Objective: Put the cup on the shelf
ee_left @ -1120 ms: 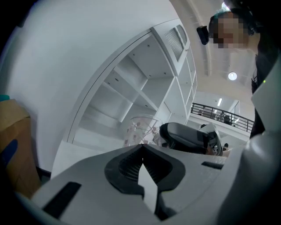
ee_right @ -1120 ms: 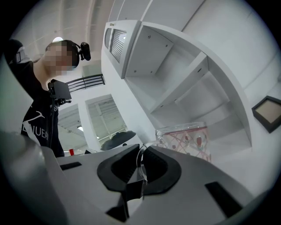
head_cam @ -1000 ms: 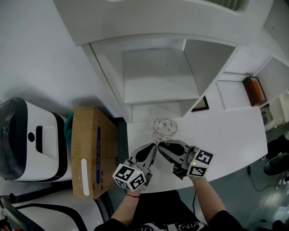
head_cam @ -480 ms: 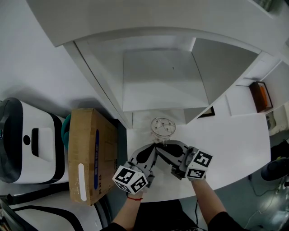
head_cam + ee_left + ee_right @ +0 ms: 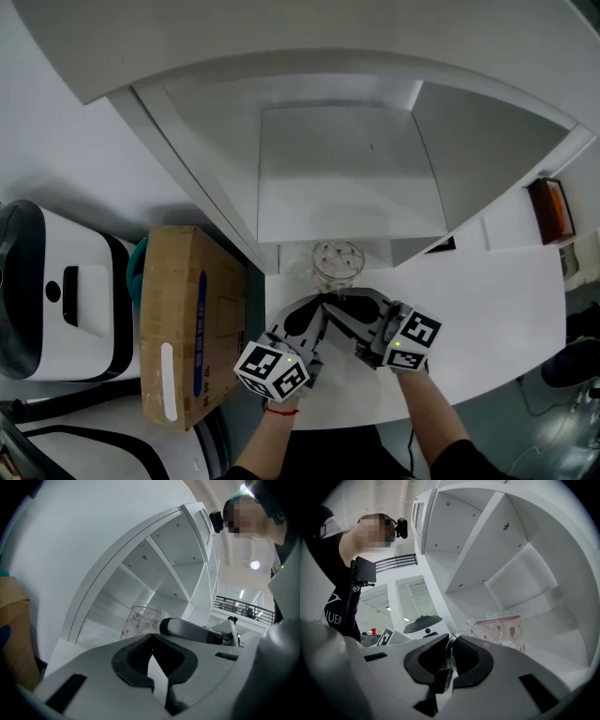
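**Only a thin pinch holds the cup**

Your right gripper point(image 5: 332, 300) is clamped on a thin clear part of the cup point(image 5: 337, 262), most likely its handle. The patterned glass body therefore hangs out beyond the jaws, at the mouth of the shelf point(image 5: 347, 178). No view shows whether its base touches the white table point(image 5: 487, 300). Your left gripper point(image 5: 319, 306) sits just beside the right with its jaws together on nothing, so it gives no support.

The main risk, as I judge it, is the cup swivelling or slipping in that narrow grip if you tilt or jerk your wrist. You could also clip the shelf's front edge or its upright divider with the rim on the way in, which could pry the glass loose. Watch too that the idle left gripper does not nudge the cup.
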